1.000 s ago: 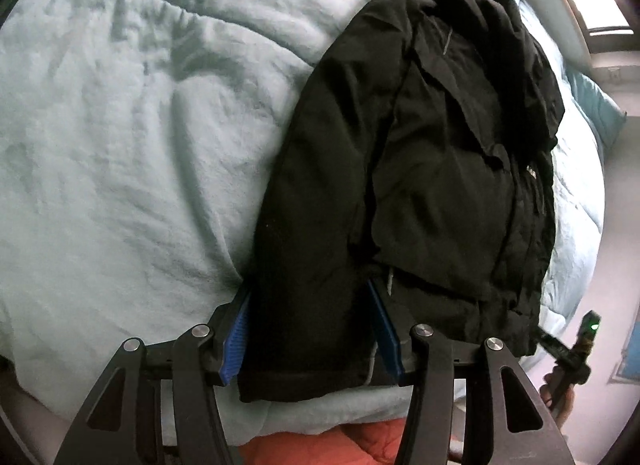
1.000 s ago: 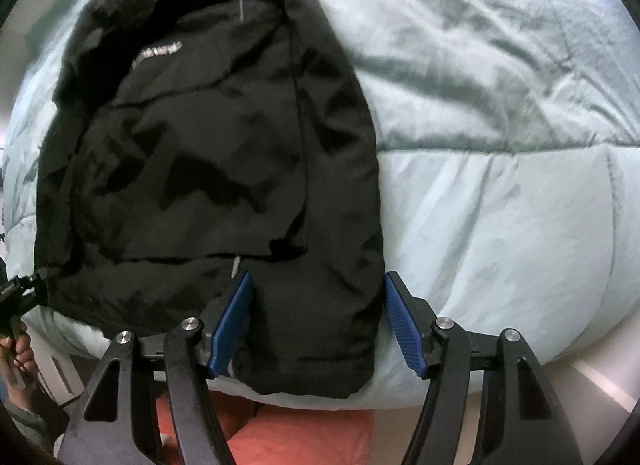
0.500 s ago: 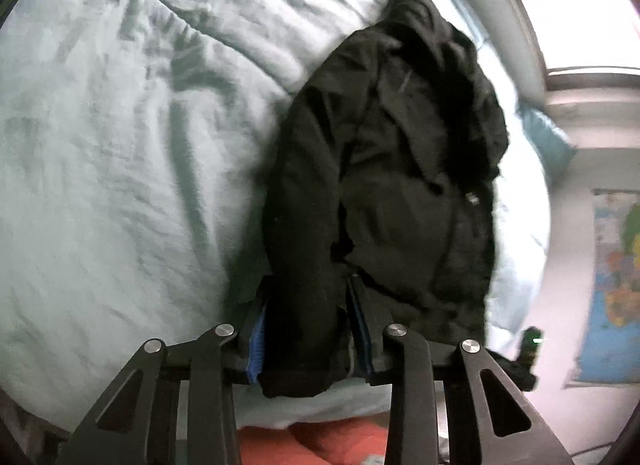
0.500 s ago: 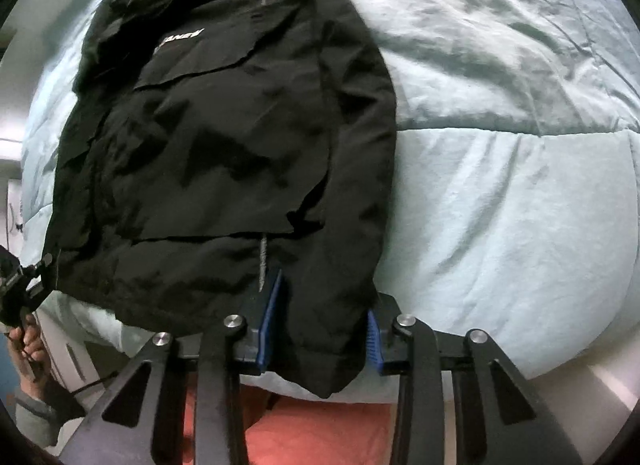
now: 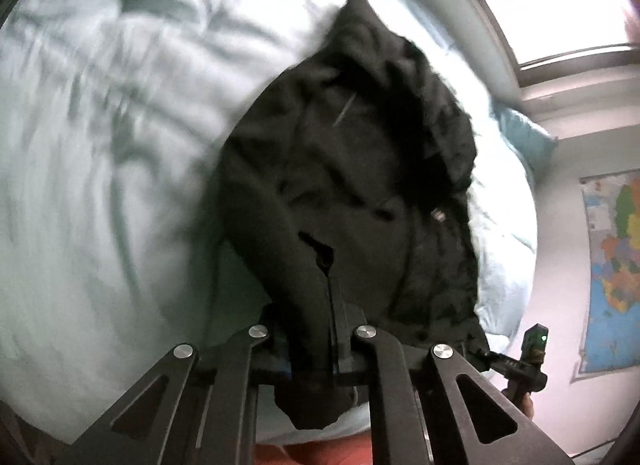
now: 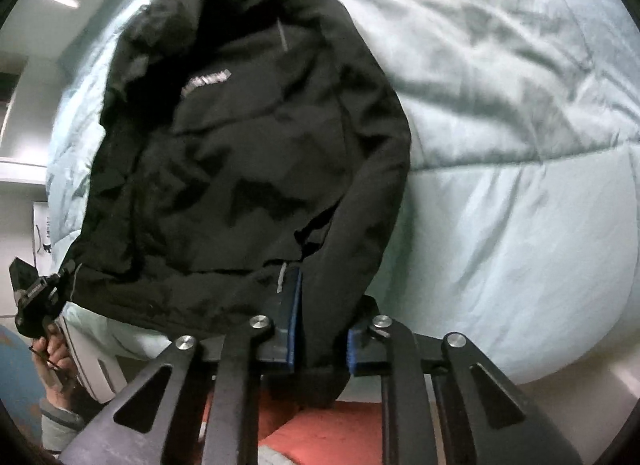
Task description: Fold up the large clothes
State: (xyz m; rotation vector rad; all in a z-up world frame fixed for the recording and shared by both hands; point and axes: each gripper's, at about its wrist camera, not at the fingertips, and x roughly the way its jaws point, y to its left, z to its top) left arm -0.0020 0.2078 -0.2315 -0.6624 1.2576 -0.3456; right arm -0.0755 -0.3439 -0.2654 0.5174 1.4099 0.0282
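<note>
A black hooded jacket lies lengthwise on a pale teal duvet, hood at the far end. My left gripper is shut on the near end of one sleeve, jaws closing tight on bunched fabric that hangs below them. In the right wrist view the jacket shows a white chest logo. My right gripper has the other sleeve's end between its blue pads; its jaws are closing and press on the cloth. Both held ends are raised off the duvet. The left gripper's body shows at the jacket's lower left corner.
A bright window and a teal pillow are beyond the bed. A coloured map hangs on the right wall. Orange-red cloth lies below the bed's near edge. A hand holds the left gripper.
Both grippers went from open around the sleeve ends to shut on them. Both then rose, pulling the jacket's near end up off the duvet.
</note>
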